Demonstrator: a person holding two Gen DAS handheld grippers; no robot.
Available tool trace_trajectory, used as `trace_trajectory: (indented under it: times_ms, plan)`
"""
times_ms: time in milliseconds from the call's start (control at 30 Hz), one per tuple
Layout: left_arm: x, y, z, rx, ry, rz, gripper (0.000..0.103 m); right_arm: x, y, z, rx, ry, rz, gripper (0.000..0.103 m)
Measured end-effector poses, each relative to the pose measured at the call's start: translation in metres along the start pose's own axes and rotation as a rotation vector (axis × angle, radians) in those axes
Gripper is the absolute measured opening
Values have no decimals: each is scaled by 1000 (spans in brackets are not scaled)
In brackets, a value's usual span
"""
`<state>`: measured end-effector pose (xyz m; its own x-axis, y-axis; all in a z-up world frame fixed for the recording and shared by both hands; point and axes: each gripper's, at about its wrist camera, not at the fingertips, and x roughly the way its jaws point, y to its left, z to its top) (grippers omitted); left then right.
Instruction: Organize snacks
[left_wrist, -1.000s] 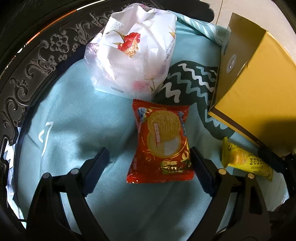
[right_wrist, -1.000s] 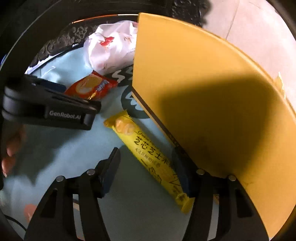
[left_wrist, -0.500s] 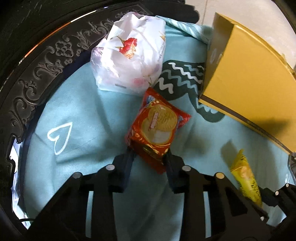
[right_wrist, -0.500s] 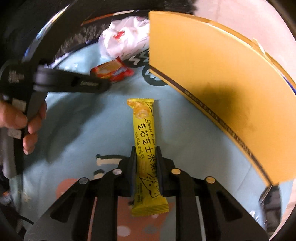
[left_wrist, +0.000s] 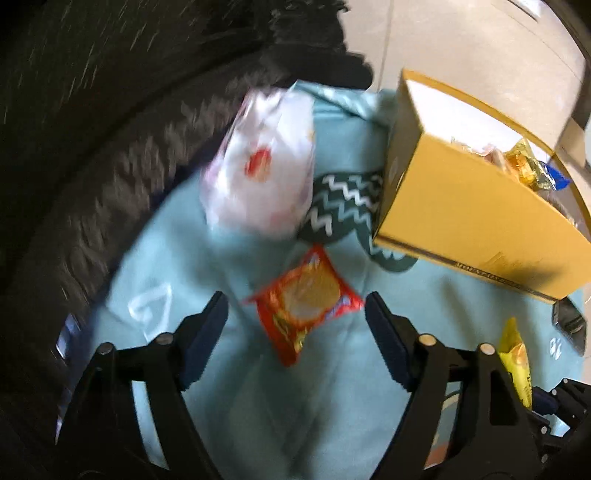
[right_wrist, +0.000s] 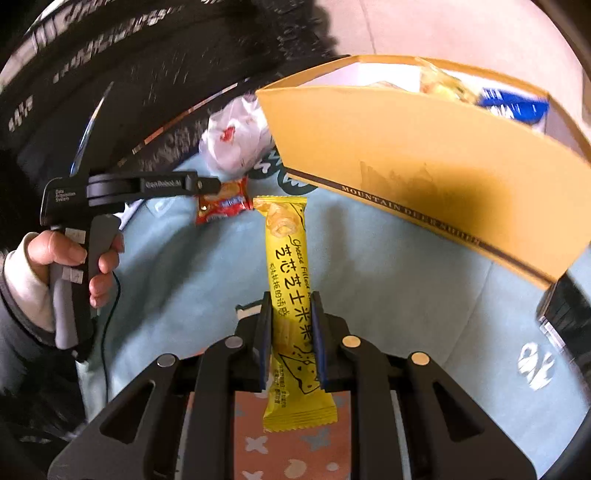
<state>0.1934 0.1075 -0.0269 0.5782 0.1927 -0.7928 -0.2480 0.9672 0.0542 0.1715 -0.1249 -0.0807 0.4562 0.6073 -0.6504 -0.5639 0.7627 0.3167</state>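
A red biscuit packet (left_wrist: 308, 299) lies on the teal blanket (left_wrist: 177, 258), in the gap between the fingers of my left gripper (left_wrist: 295, 299). Its jaws are opening and stand wide, clear of the packet. My right gripper (right_wrist: 290, 299) is shut on a long yellow cheese-stick bar (right_wrist: 290, 280), which points away towards the red packet (right_wrist: 221, 205). The left wrist view shows the bar's end (left_wrist: 515, 354) at its lower right. An open yellow cardboard box (right_wrist: 424, 155) with several snacks inside stands to the right of both.
A white flowered plastic bag (left_wrist: 258, 173) lies behind the red packet, against a dark carved wooden edge (left_wrist: 92, 184). A dark object (right_wrist: 565, 310) sits by the box's near corner. A person's hand (right_wrist: 99, 266) holds the left gripper's handle.
The left jaws closed on the red packet, then opened again and rose; the packet now lies turned on the blanket. The right jaws shut on the yellow bar and carried it off the blanket.
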Motion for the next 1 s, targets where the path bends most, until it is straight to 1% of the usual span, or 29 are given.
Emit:
trace_trajectory:
  times_ms: [67,100,167,233,267,333,367,433,500,567,600,667,733,767,833,867,900,1000]
  plan:
    - [4,-3,4,53,13,5,80,1,-3,0,6,7,6,19]
    - [11,-6,5,86,39,-6,80,1,-4,1,8,6,11,19]
    - [26,-10,6,138,97,3,80,0,-6,3,14,2,43,19]
    - [39,-15,7,176,126,26,81,-4,-8,3,12,-2,78,19]
    - [45,-18,7,188,143,36,85,-6,-8,4,9,-4,91,19]
    - [56,-21,3,225,194,23,86,-7,-7,5,6,-6,109,19]
    - [59,-25,0,250,203,28,86,-7,-8,6,4,-4,115,19]
    - [55,-34,-4,295,169,34,86,-5,-8,6,8,1,123,19]
    - [47,-46,-8,360,124,22,86,-3,-8,6,8,8,128,19]
    - [43,-58,-13,430,96,40,86,-2,-7,5,4,14,124,19]
    - [44,-62,-15,451,96,55,86,-2,-6,5,1,14,124,19]
    - [43,-63,-18,459,87,62,86,-3,-5,6,-2,11,126,19]
    - [45,-58,-15,418,113,34,85,-4,-5,5,-1,7,129,19]
    - [46,-56,-14,392,127,17,83,-4,-6,5,-2,8,128,19]
    - [47,-51,-11,350,151,-37,72,-2,-6,5,0,13,123,19]
    - [46,-50,-11,328,170,-83,58,-1,-6,5,1,16,121,19]
    - [46,-49,-12,313,186,-118,47,-1,-6,5,1,18,118,19]
    - [38,-56,-19,332,170,-77,46,-1,-7,5,11,16,108,19]
